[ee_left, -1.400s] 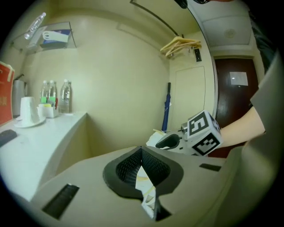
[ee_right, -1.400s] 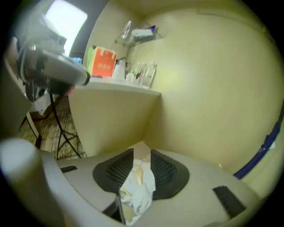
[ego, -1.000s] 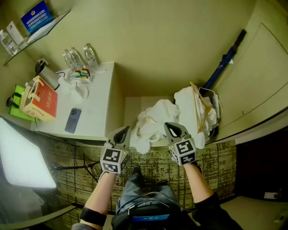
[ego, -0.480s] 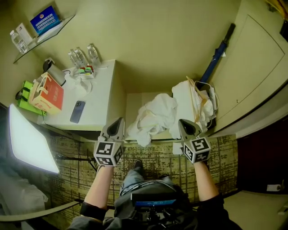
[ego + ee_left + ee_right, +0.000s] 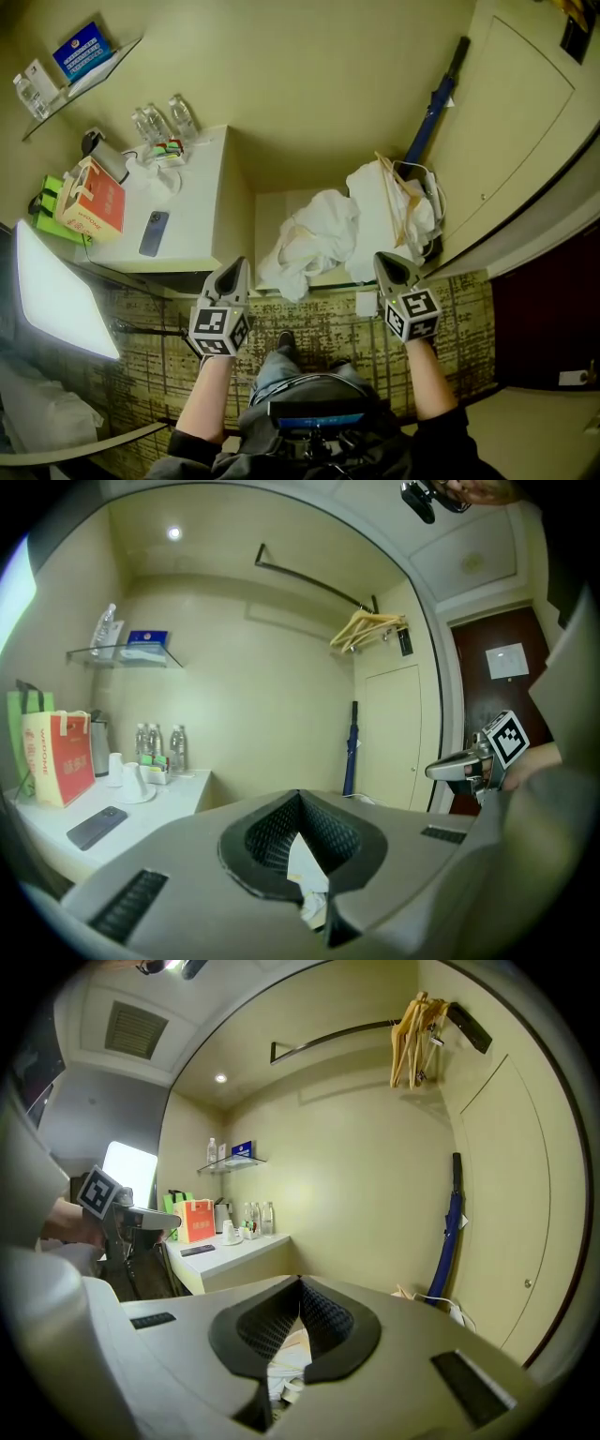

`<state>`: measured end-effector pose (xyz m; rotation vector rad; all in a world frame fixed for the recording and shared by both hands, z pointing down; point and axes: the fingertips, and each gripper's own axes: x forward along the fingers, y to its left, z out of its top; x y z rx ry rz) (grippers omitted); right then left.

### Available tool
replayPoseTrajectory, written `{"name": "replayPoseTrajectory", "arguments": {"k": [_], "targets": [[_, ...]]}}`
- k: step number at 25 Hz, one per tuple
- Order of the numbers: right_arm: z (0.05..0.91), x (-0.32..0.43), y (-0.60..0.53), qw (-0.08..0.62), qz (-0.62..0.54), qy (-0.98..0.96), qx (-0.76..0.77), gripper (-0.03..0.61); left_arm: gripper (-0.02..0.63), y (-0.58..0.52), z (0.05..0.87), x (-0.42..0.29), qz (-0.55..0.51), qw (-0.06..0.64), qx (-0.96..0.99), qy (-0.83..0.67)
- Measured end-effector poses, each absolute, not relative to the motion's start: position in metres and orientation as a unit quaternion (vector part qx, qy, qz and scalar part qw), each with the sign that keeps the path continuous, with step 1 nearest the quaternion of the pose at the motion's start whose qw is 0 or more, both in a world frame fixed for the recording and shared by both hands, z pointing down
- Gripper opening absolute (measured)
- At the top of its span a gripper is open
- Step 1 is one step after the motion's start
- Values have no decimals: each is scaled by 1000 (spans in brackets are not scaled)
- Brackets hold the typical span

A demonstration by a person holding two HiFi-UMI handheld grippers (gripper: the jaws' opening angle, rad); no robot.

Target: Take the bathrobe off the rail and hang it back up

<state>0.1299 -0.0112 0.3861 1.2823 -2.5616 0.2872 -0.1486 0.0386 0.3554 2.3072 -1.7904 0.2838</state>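
1. Bathrobe (image 5: 314, 239) lies in a crumpled white heap on a low ledge (image 5: 272, 208) in the alcove, between the white tabletop (image 5: 202, 202) and the cream door. It is off the rail.
2. The rail (image 5: 328, 1037) runs high across the alcove wall, with wooden hangers (image 5: 412, 1040) bunched at its end by the door.
3. The left gripper (image 5: 233, 267) has its jaws pressed together with nothing clamped between them. It is held over the patterned carpet (image 5: 323, 328), near the ledge's front edge and apart from the bathrobe.
4. The right gripper (image 5: 389, 262) also has its jaws together and holds nothing. It hangs level with the other gripper, to the right of the heap and not touching it.
5. Just right of the bathrobe sits a white folded cloth (image 5: 375, 225). A blue umbrella (image 5: 433, 112) leans in the corner behind it.
6. The tabletop carries a dark phone (image 5: 154, 233), water bottles (image 5: 159, 120) and a red box (image 5: 89, 199).
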Motion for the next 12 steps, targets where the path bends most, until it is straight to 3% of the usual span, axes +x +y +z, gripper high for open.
{"name": "replayPoseTrajectory", "arguments": {"k": [12], "targets": [[393, 136, 3, 138, 105, -885, 432, 23, 0, 50, 357, -133, 100, 100, 787, -601]]}}
